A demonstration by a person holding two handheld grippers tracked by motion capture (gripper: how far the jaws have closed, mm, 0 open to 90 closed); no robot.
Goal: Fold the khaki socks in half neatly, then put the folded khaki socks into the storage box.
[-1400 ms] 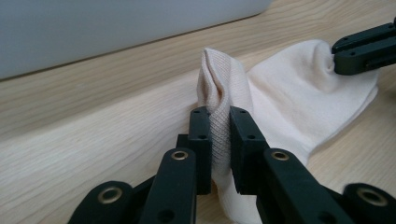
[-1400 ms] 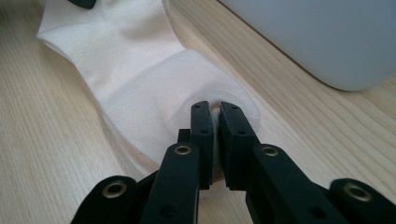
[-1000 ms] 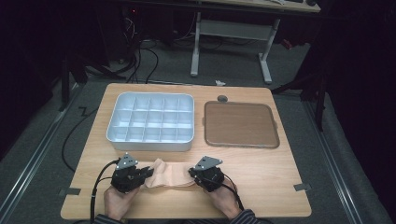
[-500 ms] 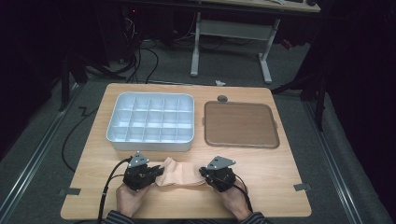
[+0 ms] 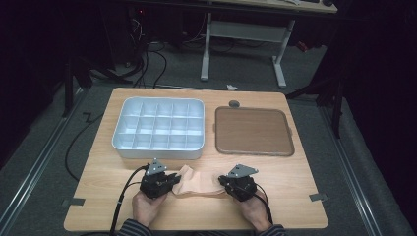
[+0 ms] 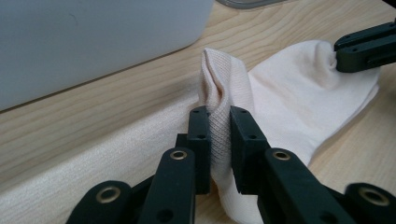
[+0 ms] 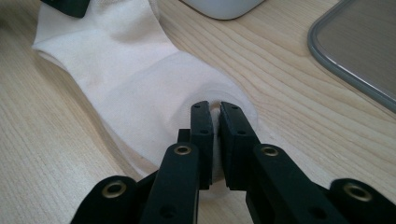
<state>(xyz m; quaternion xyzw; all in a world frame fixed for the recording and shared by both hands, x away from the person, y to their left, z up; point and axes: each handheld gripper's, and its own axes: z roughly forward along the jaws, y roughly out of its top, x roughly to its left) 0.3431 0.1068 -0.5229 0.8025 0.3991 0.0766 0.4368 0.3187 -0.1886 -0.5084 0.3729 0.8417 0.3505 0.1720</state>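
Sock (image 5: 197, 180), pale cream and finely ribbed, lies on the near middle of the wooden surface (image 5: 295, 196), stretched left to right between our two tools and just near of the white compartment tray (image 5: 160, 128). We judge it light, soft and limp: it will sag and fold wherever it is not held, and the knit gives enough friction that a firm pinch should not slip. It is not fragile, though it will stretch if we pull the ends apart too hard.

Our left hand-held gripper (image 6: 219, 135) is pressed together on a bunched ridge of fabric at the sock's left end, the cloth standing up in a fold between the pads. Our right hand-held gripper (image 7: 215, 140) pinches the rounded right end, its jaws nearly meeting with a thin layer of cloth between them. Holding at both ends seems the sensible choice to us, since a single grip would leave the rest dangling.

Farther off, the brown tray (image 5: 253, 132) sits to the right of the compartment tray, well apart from the sock. A small round grey knob (image 5: 234, 103) lies at the far edge.
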